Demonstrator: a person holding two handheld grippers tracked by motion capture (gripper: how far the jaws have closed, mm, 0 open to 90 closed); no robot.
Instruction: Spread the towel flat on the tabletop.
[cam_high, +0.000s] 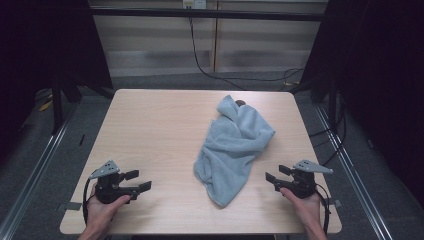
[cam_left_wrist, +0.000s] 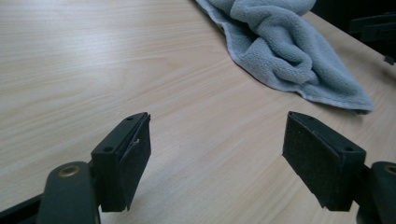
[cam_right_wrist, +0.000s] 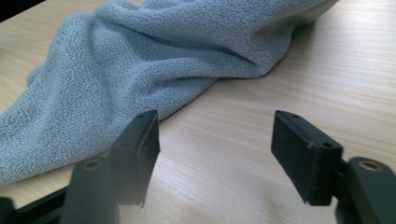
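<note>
Towel (cam_high: 234, 145) lies crumpled right of the tabletop's (cam_high: 150, 125) centre; left gripper (cam_high: 137, 181) and right gripper (cam_high: 276, 174), jaws apart and empty, likely must next reach its edges.

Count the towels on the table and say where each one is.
1. A crumpled grey towel lies right of centre on the table, nearer the right gripper than the left gripper. A small dark thing peeks out at its far end; anything beneath is hidden.

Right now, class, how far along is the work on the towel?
Nothing looks done: the towel lies crumpled on the table. Nothing is in hand: the left gripper and right gripper rest open, apart from it. Grasping and probably spreading or folding remain.
</note>
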